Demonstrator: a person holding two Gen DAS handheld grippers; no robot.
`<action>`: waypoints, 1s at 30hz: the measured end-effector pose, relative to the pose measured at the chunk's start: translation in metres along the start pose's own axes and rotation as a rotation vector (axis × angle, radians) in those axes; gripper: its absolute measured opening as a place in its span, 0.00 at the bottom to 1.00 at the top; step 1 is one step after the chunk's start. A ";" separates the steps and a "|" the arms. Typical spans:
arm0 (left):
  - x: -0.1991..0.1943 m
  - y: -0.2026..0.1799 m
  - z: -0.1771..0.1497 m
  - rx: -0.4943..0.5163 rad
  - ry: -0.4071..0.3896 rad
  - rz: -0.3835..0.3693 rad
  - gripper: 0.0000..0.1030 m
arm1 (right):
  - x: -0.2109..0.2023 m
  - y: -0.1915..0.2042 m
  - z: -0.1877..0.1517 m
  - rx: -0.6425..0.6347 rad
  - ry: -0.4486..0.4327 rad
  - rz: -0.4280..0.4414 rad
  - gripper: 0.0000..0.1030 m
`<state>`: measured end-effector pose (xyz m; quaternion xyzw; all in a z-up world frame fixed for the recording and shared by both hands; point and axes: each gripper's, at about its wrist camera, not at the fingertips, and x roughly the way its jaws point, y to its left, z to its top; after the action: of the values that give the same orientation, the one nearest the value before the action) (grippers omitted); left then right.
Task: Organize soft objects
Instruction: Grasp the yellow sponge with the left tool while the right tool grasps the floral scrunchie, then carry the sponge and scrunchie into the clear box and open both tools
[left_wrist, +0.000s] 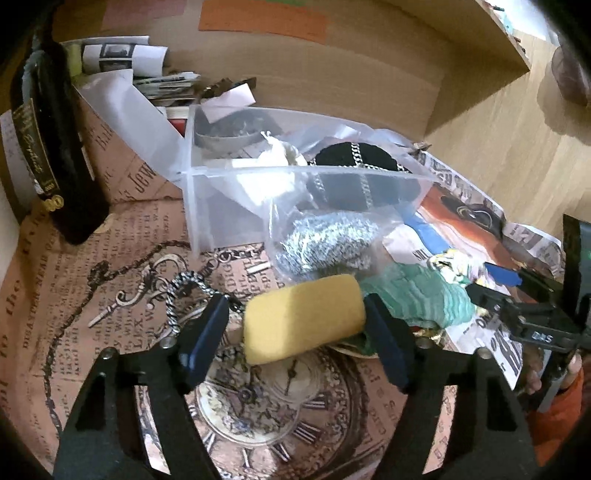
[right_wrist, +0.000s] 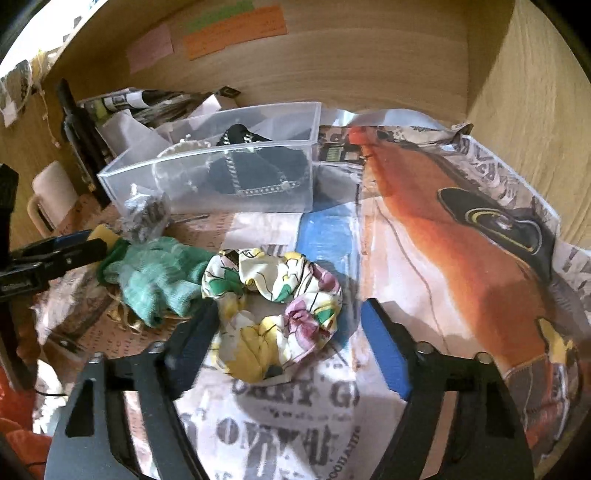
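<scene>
A yellow sponge (left_wrist: 304, 317) lies between the fingers of my left gripper (left_wrist: 295, 328), which is open around it; the right finger touches it, the left stands apart. A green knit glove (left_wrist: 417, 299) lies right of it and shows in the right wrist view (right_wrist: 155, 277). A floral scrunchie (right_wrist: 273, 310) lies between the open fingers of my right gripper (right_wrist: 291, 347). A clear plastic box (right_wrist: 221, 162) holds a black chained item (right_wrist: 255, 162). A bagged steel scourer (left_wrist: 328, 243) leans by the box (left_wrist: 207, 177).
A dark bottle (left_wrist: 48, 147) stands at the left. Papers and boxes (left_wrist: 122, 59) pile at the back. A metal chain (left_wrist: 177, 295) lies on the printed paper. Wooden walls (right_wrist: 369, 66) enclose the space. The right gripper shows in the left wrist view (left_wrist: 517, 295).
</scene>
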<state>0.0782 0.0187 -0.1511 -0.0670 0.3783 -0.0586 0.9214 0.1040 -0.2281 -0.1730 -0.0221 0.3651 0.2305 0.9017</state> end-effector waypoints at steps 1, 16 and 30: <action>0.000 0.000 0.000 0.002 0.000 -0.005 0.67 | 0.001 -0.001 0.001 -0.006 0.001 -0.007 0.61; -0.026 -0.007 0.013 0.024 -0.098 0.001 0.58 | -0.003 -0.015 0.011 0.046 -0.050 0.008 0.13; -0.055 -0.011 0.061 0.029 -0.277 0.063 0.58 | -0.036 0.016 0.062 -0.041 -0.246 0.094 0.13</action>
<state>0.0822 0.0211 -0.0683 -0.0491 0.2482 -0.0256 0.9671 0.1146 -0.2152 -0.1008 0.0051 0.2477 0.2808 0.9272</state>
